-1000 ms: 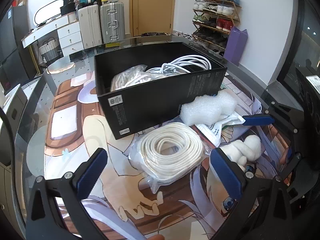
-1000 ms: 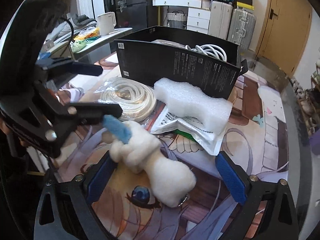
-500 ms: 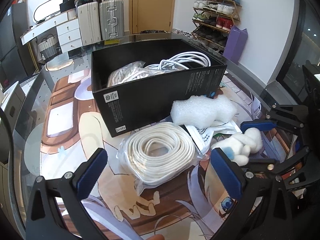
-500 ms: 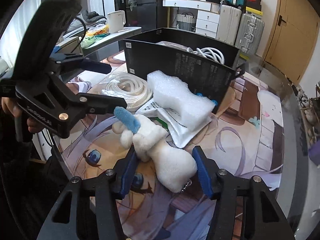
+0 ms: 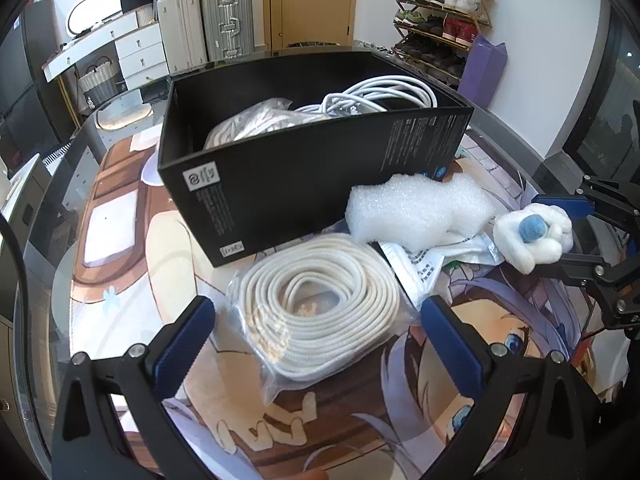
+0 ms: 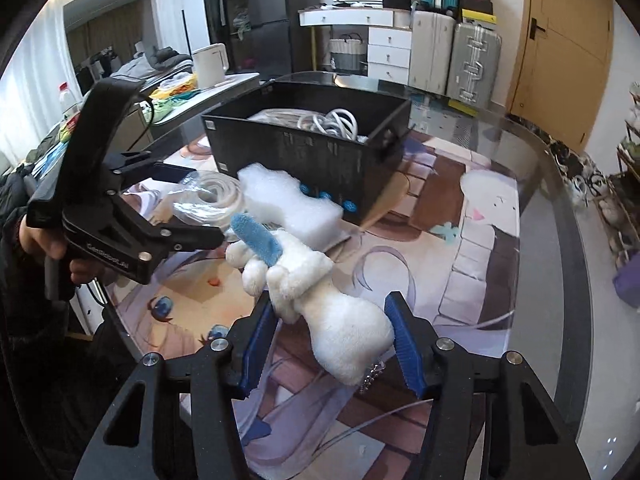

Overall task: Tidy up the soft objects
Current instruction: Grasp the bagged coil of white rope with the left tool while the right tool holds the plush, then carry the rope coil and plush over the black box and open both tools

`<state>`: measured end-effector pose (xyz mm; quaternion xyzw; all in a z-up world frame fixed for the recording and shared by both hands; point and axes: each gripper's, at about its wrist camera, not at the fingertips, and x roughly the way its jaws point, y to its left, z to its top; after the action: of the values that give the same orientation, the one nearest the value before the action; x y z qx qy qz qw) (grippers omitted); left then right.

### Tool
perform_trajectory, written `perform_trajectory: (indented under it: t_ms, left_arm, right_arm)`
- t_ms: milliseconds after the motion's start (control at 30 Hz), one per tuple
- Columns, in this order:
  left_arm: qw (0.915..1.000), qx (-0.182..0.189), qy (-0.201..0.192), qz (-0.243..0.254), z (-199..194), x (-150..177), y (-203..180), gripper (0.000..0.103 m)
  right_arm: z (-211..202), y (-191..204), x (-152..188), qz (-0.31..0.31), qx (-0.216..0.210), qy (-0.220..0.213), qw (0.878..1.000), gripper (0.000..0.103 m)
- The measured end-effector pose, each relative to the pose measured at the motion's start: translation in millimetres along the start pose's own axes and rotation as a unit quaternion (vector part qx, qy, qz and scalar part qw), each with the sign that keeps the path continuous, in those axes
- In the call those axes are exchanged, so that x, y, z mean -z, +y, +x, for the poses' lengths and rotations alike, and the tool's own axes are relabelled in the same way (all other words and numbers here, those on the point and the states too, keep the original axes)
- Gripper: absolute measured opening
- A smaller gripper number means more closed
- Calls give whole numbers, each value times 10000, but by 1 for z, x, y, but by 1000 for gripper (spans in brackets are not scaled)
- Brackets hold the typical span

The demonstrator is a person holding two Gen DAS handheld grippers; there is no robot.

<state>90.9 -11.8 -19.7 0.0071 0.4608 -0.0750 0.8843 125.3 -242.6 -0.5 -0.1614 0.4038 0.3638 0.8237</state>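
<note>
A white plush toy [image 6: 340, 320] with a blue horn is pinched at its body by my right gripper [image 6: 330, 340], shut on it and holding it just above the printed mat. From the left wrist view, the plush toy [image 5: 532, 236] and right gripper [image 5: 560, 232] sit at the right. My left gripper [image 5: 316, 320] is open, with its fingers on either side of a bagged white rope coil [image 5: 316, 308] and not pressing on it. A white foam block [image 5: 416, 212] lies against the black box [image 5: 312, 176]. White cables [image 5: 372, 96] and another bagged coil are inside the box.
A flat white pouch [image 5: 432, 260] lies under the foam block. The round glass table's edge [image 6: 568, 240] curves off to the right. Suitcases [image 5: 208, 24], a drawer unit and a shoe rack [image 5: 440, 8] stand beyond the table. A person's hand [image 6: 52, 248] holds the left gripper.
My right gripper went from wide open around the plush toy to shut on it, then raised it off the mat toward the box. My left gripper stayed open over the rope coil.
</note>
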Motion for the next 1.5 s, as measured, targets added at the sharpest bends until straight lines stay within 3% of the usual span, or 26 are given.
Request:
perform_trajectory:
  t_ms: [233, 333, 633, 900, 1000, 1500]
  left_arm:
    - [9998, -106, 55, -131, -4, 2, 21, 103]
    - [9999, 58, -115, -106, -7, 0, 16, 103]
    - [9997, -117, -84, -207, 4, -1, 20, 102]
    - [9997, -149, -192, 57, -2, -1, 9, 68]
    - [9998, -92, -186, 37, -6, -1, 11, 61]
    - [9987, 159, -485, -62, -40, 2, 20, 57]
  right_arm:
    - [-1, 6, -1, -56, -52, -37, 10000, 56]
    - [0, 5, -1, -27, -66, -41, 10000, 56]
    - [0, 5, -1, -19, -44, -28, 10000, 56]
    - [2, 9, -1, -46, -66, -16, 10000, 56]
    - [1, 9, -2, -41, -81, -56, 9999, 56]
    - [-15, -4, -15, 598, -247, -688, 9955, 56]
